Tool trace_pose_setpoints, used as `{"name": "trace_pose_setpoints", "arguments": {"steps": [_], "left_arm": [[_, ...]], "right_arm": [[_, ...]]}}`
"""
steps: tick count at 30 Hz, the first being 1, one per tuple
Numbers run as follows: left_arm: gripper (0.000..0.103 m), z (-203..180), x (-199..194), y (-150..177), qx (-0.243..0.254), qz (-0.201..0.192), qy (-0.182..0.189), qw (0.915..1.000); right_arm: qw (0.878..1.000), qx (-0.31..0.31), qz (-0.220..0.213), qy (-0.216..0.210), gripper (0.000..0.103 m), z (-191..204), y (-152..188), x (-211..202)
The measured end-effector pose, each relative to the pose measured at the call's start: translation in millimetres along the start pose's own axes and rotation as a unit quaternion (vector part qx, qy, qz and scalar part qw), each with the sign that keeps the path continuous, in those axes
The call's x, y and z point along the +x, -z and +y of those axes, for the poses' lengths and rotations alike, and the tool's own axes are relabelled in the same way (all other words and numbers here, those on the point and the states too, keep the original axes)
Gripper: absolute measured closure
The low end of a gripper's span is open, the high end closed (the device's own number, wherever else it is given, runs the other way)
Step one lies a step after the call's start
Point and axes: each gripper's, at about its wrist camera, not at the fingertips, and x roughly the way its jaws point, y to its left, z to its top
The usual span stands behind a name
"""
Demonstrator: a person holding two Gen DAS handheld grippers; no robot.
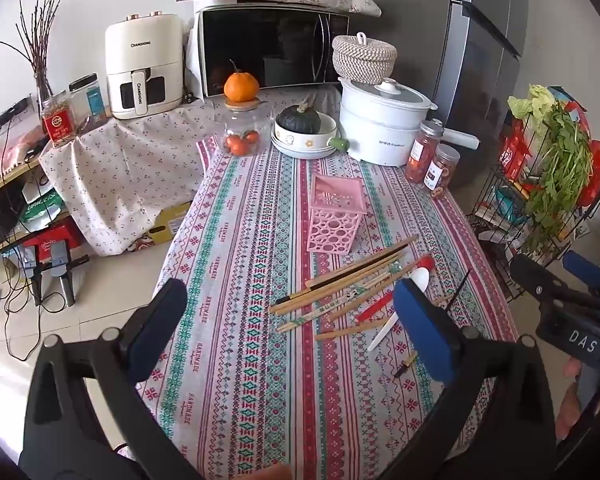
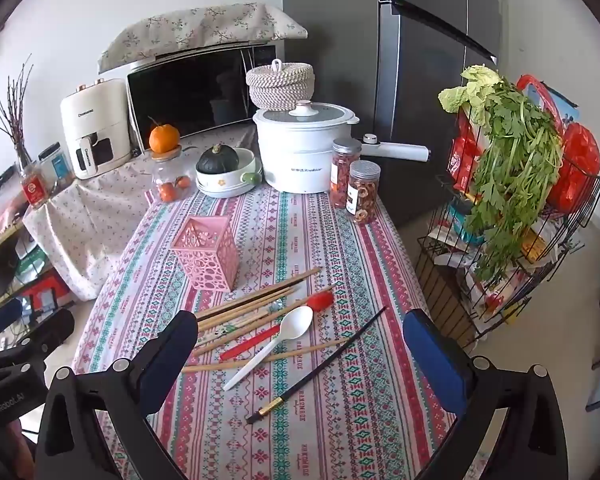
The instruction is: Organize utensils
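White wall (image 2: 80,20), pale tiled floor (image 1: 60,340). Grey fridge (image 2: 420,80) behind table's far right corner. Patterned tablecloth (image 2: 340,400). Wire rack (image 2: 540,280) off right edge. Daylight, even.

On the table (image 2: 352,420), the holder (image 2: 206,256) stands behind the scattered chopsticks (image 2: 256,300) and spoon (image 2: 276,340), with the cooker (image 2: 300,156) and jars (image 2: 356,184) behind it.

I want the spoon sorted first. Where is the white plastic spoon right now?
In the right wrist view the white plastic spoon lies on the patterned tablecloth amid the scattered chopsticks, nearer the camera than the pink utensil holder, beside the black chopstick.
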Motion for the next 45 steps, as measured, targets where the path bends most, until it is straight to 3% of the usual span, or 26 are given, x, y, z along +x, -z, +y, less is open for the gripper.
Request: {"name": "trace_pose_setpoints", "arguments": {"steps": [12, 45], "left_arm": [[0.001, -9.2, 0.0, 2.7, 0.001, -0.008, 0.004, 1.0000], [0.001, 0.9, 1.6, 6.1, -0.008, -0.002, 0.007, 0.9999]], "right_arm": [[1.000, -0.003, -0.001, -0.008, 0.000, -12.0, -0.4, -5.0], [1.000, -0.005, 0.002, 0.000, 0.000, 1.7, -0.7, 0.7]]}}
